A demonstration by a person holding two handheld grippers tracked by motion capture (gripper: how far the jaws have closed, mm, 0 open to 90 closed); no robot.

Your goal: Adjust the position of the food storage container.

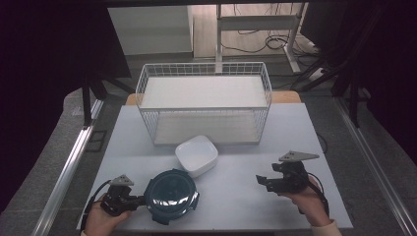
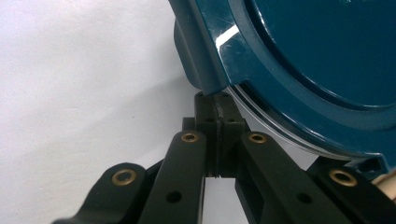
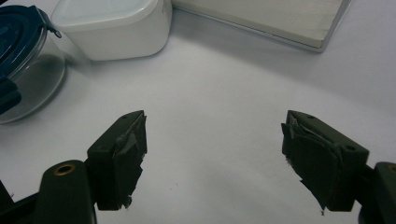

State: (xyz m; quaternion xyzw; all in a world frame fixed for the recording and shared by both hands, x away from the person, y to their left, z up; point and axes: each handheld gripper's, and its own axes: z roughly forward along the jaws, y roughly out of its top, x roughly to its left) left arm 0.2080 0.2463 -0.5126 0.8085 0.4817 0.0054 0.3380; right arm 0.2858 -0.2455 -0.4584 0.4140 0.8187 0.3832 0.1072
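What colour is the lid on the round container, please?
Dark teal lid, clearest in the left gripper view.

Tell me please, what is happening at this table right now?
A person works at a white table with a gripper in each hand. The left gripper is shut, its tips at a side clip of the dark blue lid on a round clear container; whether it pinches the clip is hard to tell. The right gripper is open and holds nothing, off to the right side. A white square bowl sits just behind the container, in front of a white wire rack.
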